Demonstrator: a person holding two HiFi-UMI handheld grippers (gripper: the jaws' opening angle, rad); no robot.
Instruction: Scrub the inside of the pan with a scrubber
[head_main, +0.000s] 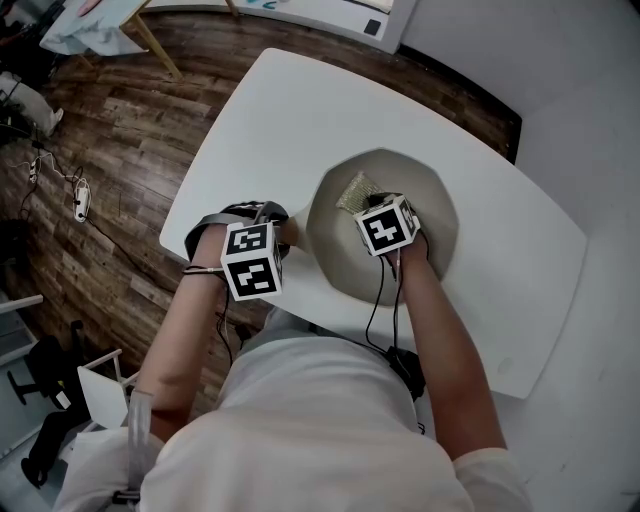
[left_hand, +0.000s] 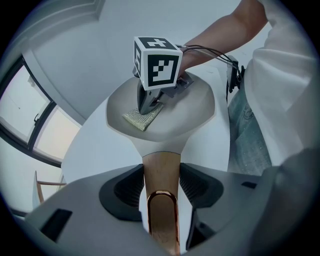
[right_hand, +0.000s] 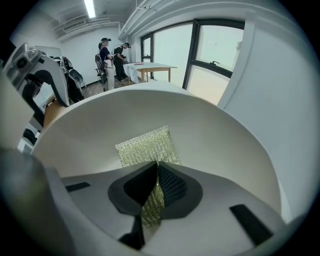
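A: Starting with the head view. What's the surface?

B: White table (head_main: 290, 110) with rounded corners, on a dark wood-plank floor (head_main: 130, 140). Cables (head_main: 75, 195) trail over the floor at left. Cream pan (head_main: 440, 215) stands on the table, close to the person's edge.

A: Grippers there?

B: Left gripper (head_main: 282, 230) is at the pan's wooden handle (head_main: 293, 233). Right gripper (head_main: 366, 204) is down inside the pan, over the scrubber (head_main: 352, 188). Can't read either grip from up here.

A: Left gripper view?

B: Jaws clamped on the handle, one pad on each side. Beyond it the pan rests on the white top. The scrubber lies flat on the pan's bottom under the right gripper's tip. Plain white wall (left_hand: 100, 40) behind, dark-framed window (left_hand: 30, 135) at left.

A: Right gripper view?

B: Jaws pinched tight on the near edge of the scrubber. The rest of the glittery mesh lies on the pan's inner bottom, with the cream side rising all round. Over the rim: tall windows (right_hand: 215, 47), a strip light (right_hand: 90, 7) overhead, and a far table (right_hand: 150, 66) with two people (right_hand: 109, 52) standing by it. The left gripper shows at the left edge, by the handle.
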